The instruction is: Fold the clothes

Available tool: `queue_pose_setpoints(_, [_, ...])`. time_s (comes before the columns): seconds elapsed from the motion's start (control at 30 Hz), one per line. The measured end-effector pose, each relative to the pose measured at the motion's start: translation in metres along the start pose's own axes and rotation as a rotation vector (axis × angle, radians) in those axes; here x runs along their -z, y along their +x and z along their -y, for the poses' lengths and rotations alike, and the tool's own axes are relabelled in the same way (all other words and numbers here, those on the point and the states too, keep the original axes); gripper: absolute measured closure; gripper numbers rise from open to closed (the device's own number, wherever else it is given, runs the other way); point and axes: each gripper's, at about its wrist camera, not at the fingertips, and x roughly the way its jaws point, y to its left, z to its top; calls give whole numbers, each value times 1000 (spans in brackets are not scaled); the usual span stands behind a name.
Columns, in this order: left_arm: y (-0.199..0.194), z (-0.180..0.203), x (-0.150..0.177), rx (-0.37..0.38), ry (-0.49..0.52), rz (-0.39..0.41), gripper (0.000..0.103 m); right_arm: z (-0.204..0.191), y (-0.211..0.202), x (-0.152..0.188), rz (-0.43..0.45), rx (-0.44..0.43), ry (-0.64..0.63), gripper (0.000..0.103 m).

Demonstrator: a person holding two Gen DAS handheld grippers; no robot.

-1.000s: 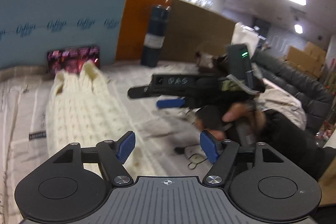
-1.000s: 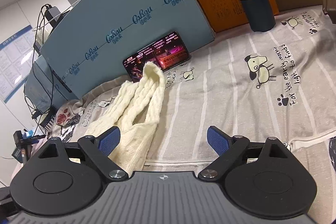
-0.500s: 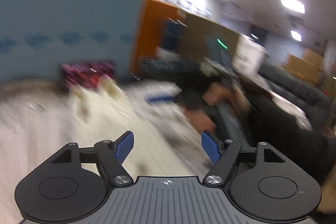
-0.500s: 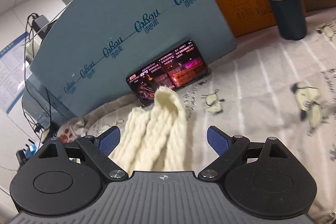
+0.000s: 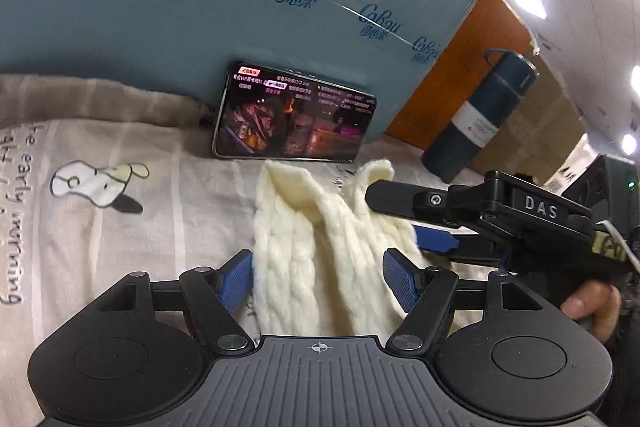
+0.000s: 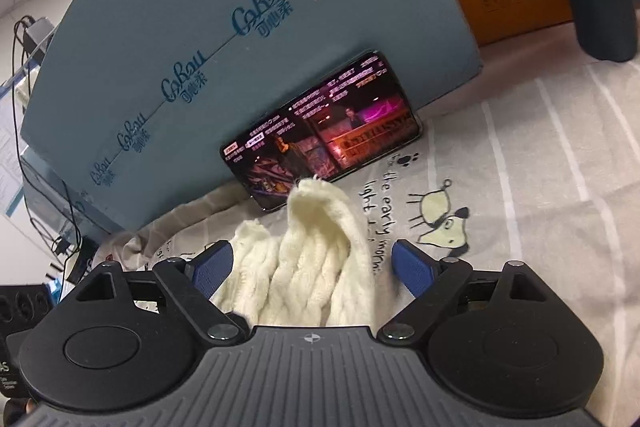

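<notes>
While the cream knit garment (image 5: 320,251) lies on the printed sheet (image 5: 100,227) just in front of the phone (image 5: 294,119) | left gripper (image 5: 318,281) spread, knit between its pads, unpinched | right gripper (image 6: 308,269) spread, jaws closing, knit between, unpinched

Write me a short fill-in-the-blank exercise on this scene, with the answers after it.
1. The cream knit lies on a sheet printed with cartoon ____.
2. The phone leans against the ____ board printed "CoRou".
3. The dark bottle stands ____.
4. The fingertips of both hand-held grippers point at the ____.

Answers: dogs; blue; upright; knit
</notes>
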Motion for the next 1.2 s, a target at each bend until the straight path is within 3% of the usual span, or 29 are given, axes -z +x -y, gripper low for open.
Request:
queue_pose_setpoints(0.17, [-39,35,3,-197,164,106,27,5,-7,3,2,-22,2,16])
queue_pose_setpoints(0.27, [-76,70,25,-162,230,157,24,5,-8,3,14,-8,5,16])
queue_pose_setpoints(0.3, [-86,83,37,-121,253,151,23,5,-7,4,18,-1,3,17])
queue_pose_setpoints(0.4, [-91,117,77,-26,350,26,21,5,-3,6,28,22,-4,25])
queue_pose_setpoints(0.53, [-81,140,114,-91,486,-60,24,4,0,9,38,61,-14,43])
queue_pose_setpoints(0.57, [-82,141,117,-109,504,-49,37,4,1,9,40,73,-17,51])
queue_pose_setpoints(0.6, [-84,139,116,-115,498,-36,45,4,2,10,42,84,-20,53])
queue_pose_setpoints(0.67, [-89,132,113,-113,463,-10,83,4,3,11,47,85,-20,60])
queue_pose_setpoints(0.73, [-103,122,108,-86,404,28,90,5,4,10,50,84,-10,63])
queue_pose_setpoints(0.83, [-134,108,102,-129,352,141,91,6,6,10,55,87,-8,63])
queue_pose_setpoints(0.97, [-175,70,103,-281,211,252,91,4,9,9,62,92,-19,60])
queue_pose_setpoints(1.03, [-181,45,107,-354,124,240,91,1,10,8,61,77,-42,63])
queue_pose_setpoints(1.07, [-180,33,110,-376,86,220,90,0,10,8,60,69,-53,77])
queue_pose_setpoints(1.2, [-171,12,122,-412,14,155,86,-12,-2,4,72,-35,-97,89])
